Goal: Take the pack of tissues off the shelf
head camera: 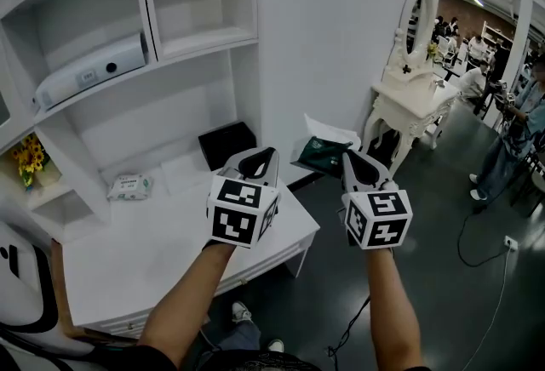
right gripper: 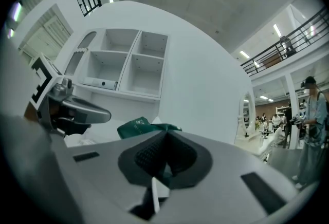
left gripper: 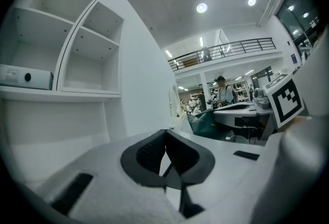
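A dark green pack of tissues [head camera: 322, 151] with a white sheet sticking up hangs in the air beside the shelf unit's white side wall. My right gripper [head camera: 351, 158] is shut on its near edge. In the right gripper view the pack [right gripper: 146, 128] shows just past the closed jaw tips. My left gripper [head camera: 258, 158] is shut and holds nothing; it hovers over the white desk [head camera: 128, 259], level with the right one. From the left gripper view the pack [left gripper: 205, 124] lies off to the right. A second, white pack [head camera: 129, 185] lies on the desk's back left.
A black box [head camera: 226, 143] stands at the desk's back right. A white device [head camera: 89, 71] lies on a shelf above, yellow flowers [head camera: 30, 158] at far left. A white vanity with mirror [head camera: 413, 97] stands to the right, people beyond it. A cable [head camera: 485, 293] crosses the dark floor.
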A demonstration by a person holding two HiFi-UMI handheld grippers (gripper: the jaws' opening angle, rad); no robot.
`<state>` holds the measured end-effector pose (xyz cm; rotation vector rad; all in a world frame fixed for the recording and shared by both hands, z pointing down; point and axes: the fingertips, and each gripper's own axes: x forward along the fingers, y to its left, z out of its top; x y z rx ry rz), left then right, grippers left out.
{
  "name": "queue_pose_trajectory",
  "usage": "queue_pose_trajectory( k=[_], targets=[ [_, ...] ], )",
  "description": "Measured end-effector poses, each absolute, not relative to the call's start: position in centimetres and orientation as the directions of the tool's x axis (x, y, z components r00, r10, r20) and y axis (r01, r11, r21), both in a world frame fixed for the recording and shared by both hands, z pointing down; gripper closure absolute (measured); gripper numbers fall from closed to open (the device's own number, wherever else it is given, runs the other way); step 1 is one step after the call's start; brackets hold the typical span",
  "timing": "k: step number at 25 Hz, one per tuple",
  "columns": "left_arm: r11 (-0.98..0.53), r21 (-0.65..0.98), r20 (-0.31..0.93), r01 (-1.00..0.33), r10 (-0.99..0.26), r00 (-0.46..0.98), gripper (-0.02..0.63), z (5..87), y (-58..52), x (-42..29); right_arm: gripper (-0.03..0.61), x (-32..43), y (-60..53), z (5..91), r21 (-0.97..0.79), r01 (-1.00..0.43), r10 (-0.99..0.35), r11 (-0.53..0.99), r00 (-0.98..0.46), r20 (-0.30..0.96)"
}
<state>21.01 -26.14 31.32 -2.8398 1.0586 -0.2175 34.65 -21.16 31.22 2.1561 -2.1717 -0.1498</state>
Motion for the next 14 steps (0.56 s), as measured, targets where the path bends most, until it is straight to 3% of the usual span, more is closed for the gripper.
queue_pose_trajectory(
  k=[14],
  targets=[
    [-0.754, -0.142, 0.107, -0.641, -0.655, 0.748, 0.607, 31.45, -25.86, 20.50, 0.575, 34.19, -21.04, 31.29, 0.133, -0.991, -1.000, 0.010, -0.011, -0.004]
  ],
)
